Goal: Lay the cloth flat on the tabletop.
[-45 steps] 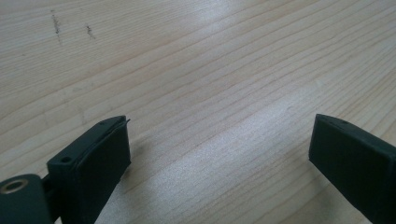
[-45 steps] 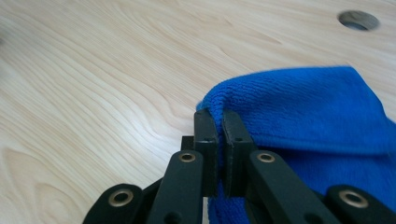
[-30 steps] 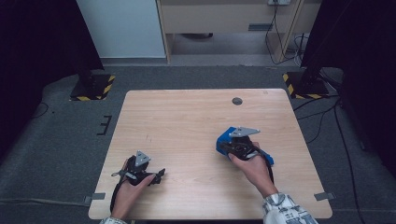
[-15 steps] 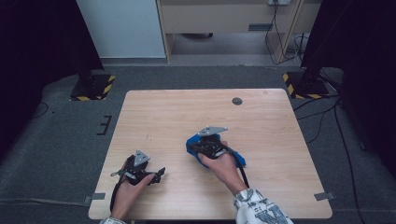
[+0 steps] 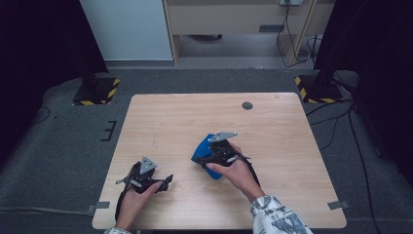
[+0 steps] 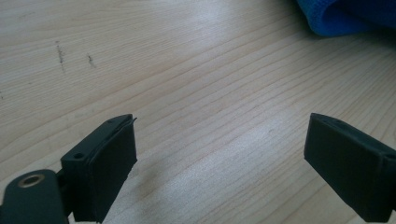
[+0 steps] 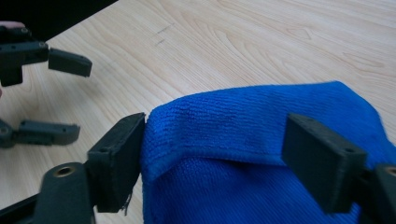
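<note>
High view: right gripper (image 5: 207, 148) w/ blue cloth (image 5: 200, 152) has slid from table's (image 5: 292, 146) right half toward mid; left gripper (image 5: 165, 179) unmoved near front-left.

Left gripper view: jaws wide apart over bare wood, cloth edge (image 6: 345, 16) top right.

Right gripper view: jaws just opened, cloth (image 7: 252, 154) bunched between them, no longer pinched; left gripper (image 7: 65, 95) beyond, also spread.

Light wooden table (image 5: 292, 126) on grey carpet floor (image 5: 58, 161); white panel (image 5: 126, 29) and wooden cabinet (image 5: 234, 19) behind; yellow-black striped stand bases (image 5: 97, 92) at both sides.
</note>
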`<state>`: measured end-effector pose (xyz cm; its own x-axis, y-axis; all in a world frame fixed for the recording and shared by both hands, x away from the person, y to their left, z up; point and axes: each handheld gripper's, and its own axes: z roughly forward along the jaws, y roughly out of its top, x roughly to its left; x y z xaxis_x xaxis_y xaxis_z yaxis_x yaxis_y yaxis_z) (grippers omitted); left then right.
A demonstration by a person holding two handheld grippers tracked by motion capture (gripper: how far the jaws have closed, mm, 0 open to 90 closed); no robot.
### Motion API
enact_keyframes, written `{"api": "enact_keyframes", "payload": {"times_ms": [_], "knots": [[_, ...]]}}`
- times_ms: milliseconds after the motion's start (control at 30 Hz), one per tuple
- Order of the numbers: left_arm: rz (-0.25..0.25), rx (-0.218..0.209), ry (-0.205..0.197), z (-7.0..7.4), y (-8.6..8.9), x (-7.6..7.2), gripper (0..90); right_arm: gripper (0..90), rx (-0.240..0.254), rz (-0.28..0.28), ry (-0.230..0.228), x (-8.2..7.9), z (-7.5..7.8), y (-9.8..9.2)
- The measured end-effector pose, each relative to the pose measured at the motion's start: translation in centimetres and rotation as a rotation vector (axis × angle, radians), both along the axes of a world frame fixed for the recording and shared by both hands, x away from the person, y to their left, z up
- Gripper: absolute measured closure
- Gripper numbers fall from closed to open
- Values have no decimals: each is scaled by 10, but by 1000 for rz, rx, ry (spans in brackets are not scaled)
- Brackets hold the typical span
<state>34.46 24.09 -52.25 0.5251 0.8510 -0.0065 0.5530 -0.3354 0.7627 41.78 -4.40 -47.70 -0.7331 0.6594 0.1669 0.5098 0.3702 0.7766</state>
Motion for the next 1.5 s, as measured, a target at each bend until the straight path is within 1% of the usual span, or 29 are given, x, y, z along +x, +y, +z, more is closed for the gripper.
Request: {"api": "enact_keyframes", "payload": {"times_ms": [100,167,200,267,300,333,400,467,533,567,600,633,700,733,767,833,900,933,1000,1033,1067,1100,1133,1167,1200,1267,1333,1400,1500], "knots": [[0,2,-4,1,-1,-1,86,155,19,7,-3,-3,2,-10],[-1,1,-3,1,-2,-1,87,135,19,8,-6,-4,2,-13],[-6,1,-3,1,-2,-1,87,87,27,6,-15,-5,1,-17],[-6,2,-4,0,-3,-1,87,85,28,6,-17,-6,0,-18],[-7,3,-5,1,-3,-1,87,82,24,6,-31,-6,0,-20],[-8,1,-4,1,-3,-1,88,84,38,2,-34,-6,-1,-23],[-11,1,-6,1,-4,-1,88,89,34,-2,-37,-6,-1,-24],[-14,-3,-10,2,-4,-1,94,139,30,-23,-42,-4,-1,-27],[-15,-10,-14,3,-6,-2,96,211,16,-48,-51,-3,-2,-33],[-15,-10,-14,3,-6,-2,101,211,16,-48,-51,-3,-2,-33],[-16,-14,-16,4,-6,-2,103,297,-6,-61,-60,-1,-4,-39],[-17,-18,-18,5,-7,-2,103,297,-6,-61,-60,-1,-4,-39],[-13,-29,-29,7,-8,-1,113,402,-27,-75,-65,0,-8,-45],[-15,-33,-30,9,-8,-1,124,477,-56,-80,-66,1,-12,-51],[-12,-46,-34,9,-10,-1,124,477,-56,-80,-66,1,-12,-51],[-18,-53,-40,11,-13,-1,145,533,-79,-87,-66,2,-17,-55],[-30,-50,-46,14,-19,0,174,598,-86,-94,-55,3,-23,-63],[-30,-50,-46,14,-19,0,184,598,-86,-94,-55,3,-23,-63],[-44,-52,-41,15,-25,1,184,607,-92,-101,-53,4,-27,-66],[-62,-53,-38,15,-33,3,184,576,-102,-100,-53,4,-30,-69],[-62,-53,-38,15,-33,3,183,576,-102,-100,-53,4,-30,-69],[-75,-46,-35,16,-39,4,179,513,-103,-108,-48,4,-32,-72],[-75,-46,-35,16,-39,4,177,513,-103,-108,-48,4,-32,-72],[-86,-54,-32,16,-46,6,172,476,-105,-117,-38,4,-33,-74],[-86,-54,-32,16,-46,6,169,476,-105,-117,-38,4,-33,-74],[-100,-51,-22,12,-53,10,160,458,-95,-120,-22,5,-33,-77],[-110,-40,-18,9,-59,13,155,452,-96,-120,-11,5,-35,-80],[-115,-46,-11,8,-64,16,155,458,-100,-118,-10,5,-36,-80],[-120,-60,-3,10,-71,22,168,520,-105,-107,-11,5,-39,-80]]}}
